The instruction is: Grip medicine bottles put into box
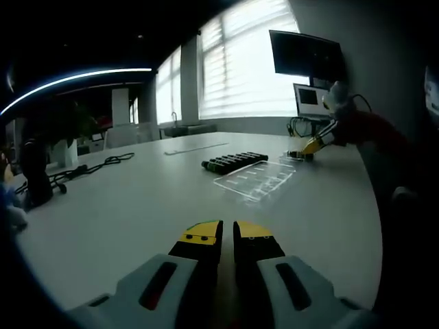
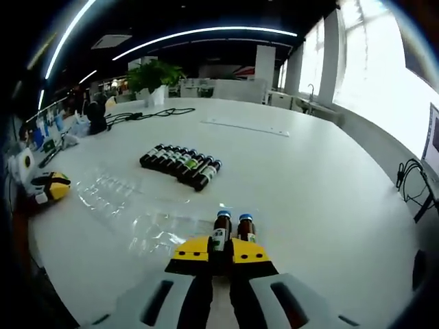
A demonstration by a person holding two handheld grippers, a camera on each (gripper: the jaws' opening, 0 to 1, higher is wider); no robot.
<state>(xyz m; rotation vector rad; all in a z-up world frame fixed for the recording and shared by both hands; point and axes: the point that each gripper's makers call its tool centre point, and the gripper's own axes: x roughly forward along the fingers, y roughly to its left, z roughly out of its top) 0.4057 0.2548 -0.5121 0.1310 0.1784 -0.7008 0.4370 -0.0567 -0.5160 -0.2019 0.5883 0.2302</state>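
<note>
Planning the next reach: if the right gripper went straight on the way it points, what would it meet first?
The right gripper would meet the two upright bottles standing right at its fingers, one already between the tips. The row of lying bottles sits farther off, to the left.

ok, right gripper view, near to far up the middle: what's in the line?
right gripper → two upright medicine bottles between its tips → clear plastic tray → row of lying bottles → flat strip → potted plant

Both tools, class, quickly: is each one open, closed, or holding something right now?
Left tool: closed, holding nothing, above the table.
Right tool: closed on one of two upright medicine bottles.
</note>
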